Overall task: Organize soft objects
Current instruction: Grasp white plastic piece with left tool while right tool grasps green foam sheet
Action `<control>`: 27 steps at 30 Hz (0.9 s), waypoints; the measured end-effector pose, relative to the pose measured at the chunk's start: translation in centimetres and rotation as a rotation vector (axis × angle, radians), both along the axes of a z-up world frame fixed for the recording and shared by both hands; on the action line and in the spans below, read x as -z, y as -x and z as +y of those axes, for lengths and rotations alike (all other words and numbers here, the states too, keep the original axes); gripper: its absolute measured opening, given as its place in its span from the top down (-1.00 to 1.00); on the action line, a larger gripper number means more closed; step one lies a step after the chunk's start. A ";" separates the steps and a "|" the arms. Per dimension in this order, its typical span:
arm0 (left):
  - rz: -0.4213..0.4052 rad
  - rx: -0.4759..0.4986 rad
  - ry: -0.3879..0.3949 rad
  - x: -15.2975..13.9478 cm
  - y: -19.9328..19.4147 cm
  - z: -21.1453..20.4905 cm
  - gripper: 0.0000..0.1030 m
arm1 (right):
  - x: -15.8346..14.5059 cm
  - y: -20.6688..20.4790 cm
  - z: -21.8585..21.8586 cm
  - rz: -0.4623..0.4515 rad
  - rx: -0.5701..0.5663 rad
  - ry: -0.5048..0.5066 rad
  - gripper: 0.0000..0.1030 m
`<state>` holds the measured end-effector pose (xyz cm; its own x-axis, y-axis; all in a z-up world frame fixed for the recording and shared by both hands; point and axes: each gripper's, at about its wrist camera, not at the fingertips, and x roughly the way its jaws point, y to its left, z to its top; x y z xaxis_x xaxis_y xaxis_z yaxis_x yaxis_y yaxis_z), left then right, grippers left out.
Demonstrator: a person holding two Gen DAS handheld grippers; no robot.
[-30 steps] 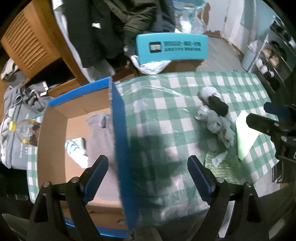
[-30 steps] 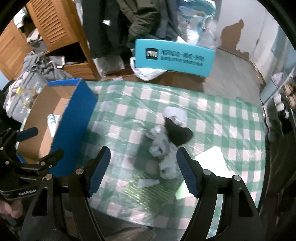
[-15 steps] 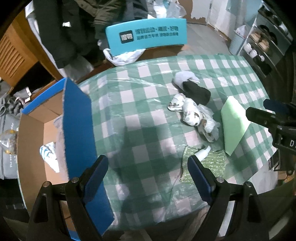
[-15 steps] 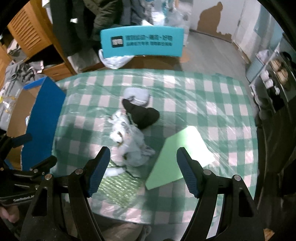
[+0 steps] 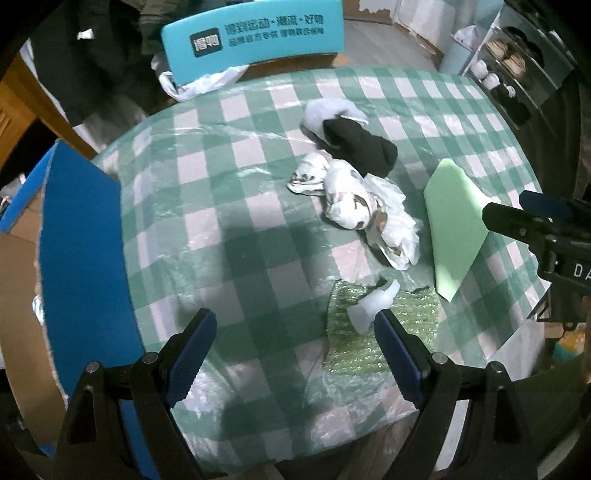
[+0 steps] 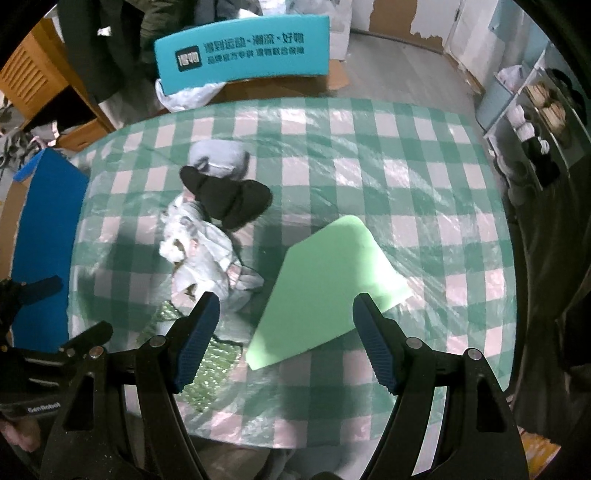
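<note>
On the green checked tablecloth (image 5: 236, 206) lies a pile of soft things: a black sock (image 5: 360, 147) (image 6: 229, 199), a pale grey cloth (image 5: 332, 110) (image 6: 219, 157) behind it, and crumpled white patterned cloth (image 5: 362, 206) (image 6: 203, 254). A light green foam sheet (image 5: 456, 221) (image 6: 328, 273) lies to their right. A green bubble-wrap piece (image 5: 373, 332) (image 6: 207, 358) with a small white foam scrap (image 5: 373, 304) lies nearer. My left gripper (image 5: 295, 354) is open and empty above the near table edge. My right gripper (image 6: 284, 339) is open and empty over the foam sheet's near end.
A cardboard box with a blue flap (image 5: 81, 251) (image 6: 44, 229) stands at the table's left edge. A teal chair back (image 5: 255, 33) (image 6: 240, 48) is behind the table. Shelves with shoes (image 6: 535, 122) stand at the right. Dark clothes hang at the back left.
Both grippers have swung right, away from the box and over the table. The pile and foam sheet now sit nearer the middle of both views. Both stay open.
</note>
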<state>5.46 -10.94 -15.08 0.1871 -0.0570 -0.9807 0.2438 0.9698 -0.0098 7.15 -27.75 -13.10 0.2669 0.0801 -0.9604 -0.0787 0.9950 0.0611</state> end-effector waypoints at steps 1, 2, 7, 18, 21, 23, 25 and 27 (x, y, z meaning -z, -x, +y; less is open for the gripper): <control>0.003 0.006 0.001 0.3 0.0 -0.2 -0.72 | 0.2 -0.1 -0.1 0.007 0.004 -0.003 -0.45; 0.005 0.009 0.001 0.5 -0.1 -0.4 -0.72 | 0.5 -0.2 -0.3 0.014 0.010 -0.007 -0.46; 0.025 0.028 0.003 1.6 -0.1 -1.2 -0.72 | 1.7 -0.5 -0.8 0.040 0.027 -0.002 -0.46; 0.060 0.066 0.010 3.7 -0.1 -2.7 -0.72 | 3.9 -1.1 -1.3 0.081 0.043 0.012 -0.46; 0.063 0.070 0.014 4.2 -0.3 -2.8 -0.72 | 4.4 -1.2 -1.3 0.091 0.042 0.015 -0.46; 0.065 0.070 0.016 4.5 -0.4 -2.9 -0.70 | 4.5 -1.4 -1.4 0.095 0.043 0.015 -0.46; 0.070 0.071 0.020 4.7 -0.5 -3.0 -0.63 | 4.6 -1.5 -1.4 0.096 0.044 0.014 -0.46; 0.077 0.074 0.026 4.9 -0.5 -3.1 -0.56 | 4.7 -1.6 -1.4 0.097 0.044 0.014 -0.46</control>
